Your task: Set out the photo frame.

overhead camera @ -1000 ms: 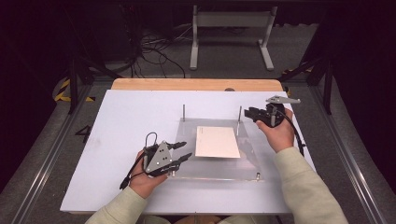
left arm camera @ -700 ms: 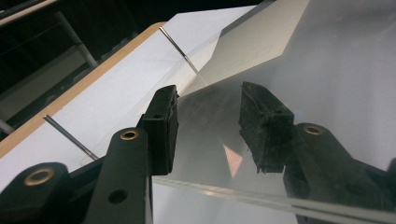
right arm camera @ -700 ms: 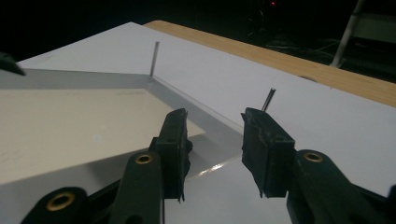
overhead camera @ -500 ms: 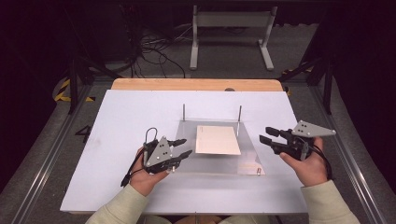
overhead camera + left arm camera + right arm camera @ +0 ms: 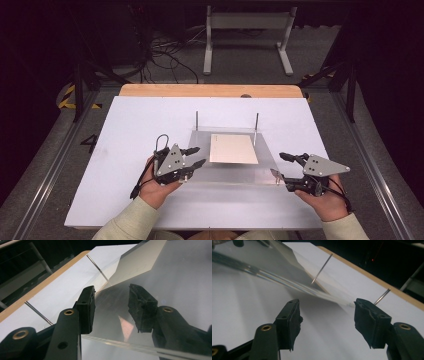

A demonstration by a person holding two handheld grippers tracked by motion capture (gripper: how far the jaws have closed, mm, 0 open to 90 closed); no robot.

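A clear plastic plate (image 5: 225, 172) lies on the white table (image 5: 140, 120) between thin metal pins (image 5: 197, 120). A tan sheet (image 5: 232, 148) rests at its middle. My left gripper (image 5: 200, 155) is at the plate's near left corner with its jaws apart. In the left gripper view the plate's surface (image 5: 175, 277) and near edge run past the left gripper (image 5: 111, 305), and no pad presses on them. My right gripper (image 5: 277, 164) is at the plate's near right corner. Its jaws have just been opening. The right gripper (image 5: 327, 320) has nothing between its pads, with the plate (image 5: 262, 262) farther off.
A wooden strip (image 5: 210, 90) runs along the table's far edge. Beyond it are a white metal stand (image 5: 247, 40) and cables on the dark floor. A second pin (image 5: 256, 122) rises at the plate's far right. Two pins (image 5: 322, 267) stand ahead of the right jaws.
My right hand has come back from the plate's far right corner to its near right corner, and its jaws have opened wider. The left hand has stayed put.
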